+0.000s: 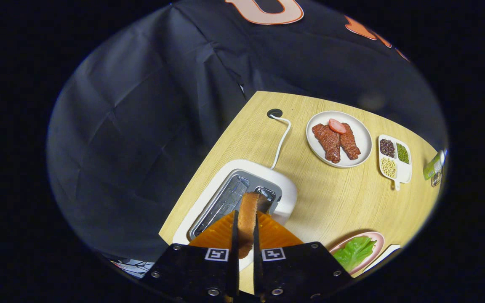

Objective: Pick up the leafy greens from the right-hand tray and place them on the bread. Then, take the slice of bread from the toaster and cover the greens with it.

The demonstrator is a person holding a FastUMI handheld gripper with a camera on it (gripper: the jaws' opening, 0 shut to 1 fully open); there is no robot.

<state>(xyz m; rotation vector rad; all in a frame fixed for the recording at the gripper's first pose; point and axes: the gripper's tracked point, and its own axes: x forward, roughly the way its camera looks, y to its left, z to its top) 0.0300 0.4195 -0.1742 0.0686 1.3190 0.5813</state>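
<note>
While the wooden bench (335, 202) spreads out under everything, the white toaster (286, 191) is the largest thing on it, sitting just ahead of the fingers with its metal slots open to the camera. Its white cord (282, 139) runs from the toaster toward twelve o'clock and ends at a dark round hole in the bench top.

At about one o'clock from the toaster sits a round white plate (362, 139) with two pieces of brown meat and a pink slice on top of them. Beyond that plate, toward three o'clock, is a small white divided dish (402, 174) with dark, green and pale grains in its three compartments.

At roughly four o'clock from the toaster, a pink plate (373, 236) holds the leafy greens (354, 251), lying flat; whether bread lies under them cannot be told.

The hand-held gripper (245, 240) is clamped on the slice of bread (247, 221), both fingers pressing its flat sides, the slice standing on edge above the toaster's nearer slot.
</note>
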